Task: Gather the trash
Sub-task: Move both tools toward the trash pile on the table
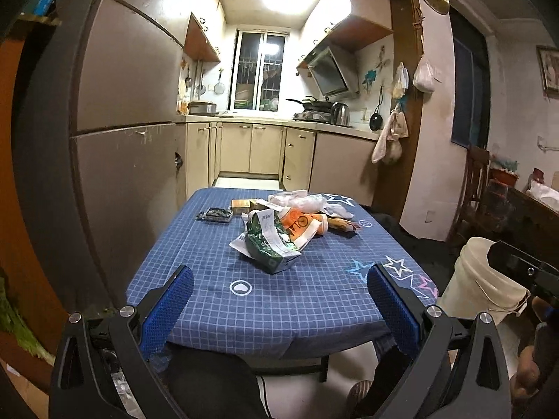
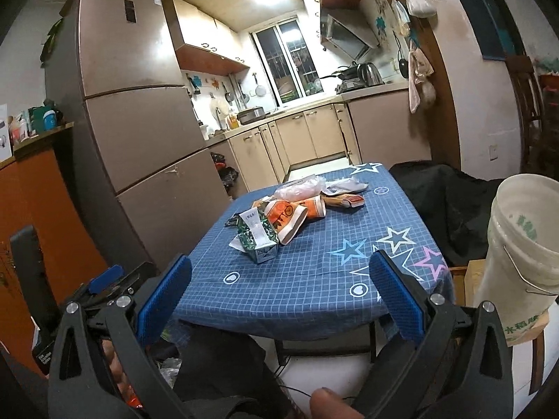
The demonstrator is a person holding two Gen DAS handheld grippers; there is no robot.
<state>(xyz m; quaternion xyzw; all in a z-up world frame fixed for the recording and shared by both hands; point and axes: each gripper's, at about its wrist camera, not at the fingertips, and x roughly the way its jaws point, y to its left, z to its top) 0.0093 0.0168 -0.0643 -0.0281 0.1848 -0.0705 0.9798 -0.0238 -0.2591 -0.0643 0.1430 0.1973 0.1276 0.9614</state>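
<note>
Trash [image 1: 279, 230] lies heaped on the blue checked tablecloth [image 1: 279, 296], well ahead of both tongs and apart from them. Left gripper [image 1: 281, 289] hovers over the near table edge with its blue-padded jaws spread wide and nothing between them; right gripper [image 2: 281, 282] hangs likewise, jaws wide apart and empty. Nearest to the tongs in the heap is a crumpled green carton [image 1: 270, 248] with a paper receipt [image 1: 270, 230] draped on it; just behind it sits an orange-and-white paper bag [image 2: 291, 218], and farther still a clear plastic bag [image 2: 300, 188]. A small dark tray [image 1: 218, 214] lies ahead to the left. Beside the right gripper, off the table's right edge, stands a white bucket [image 2: 520, 244].
</note>
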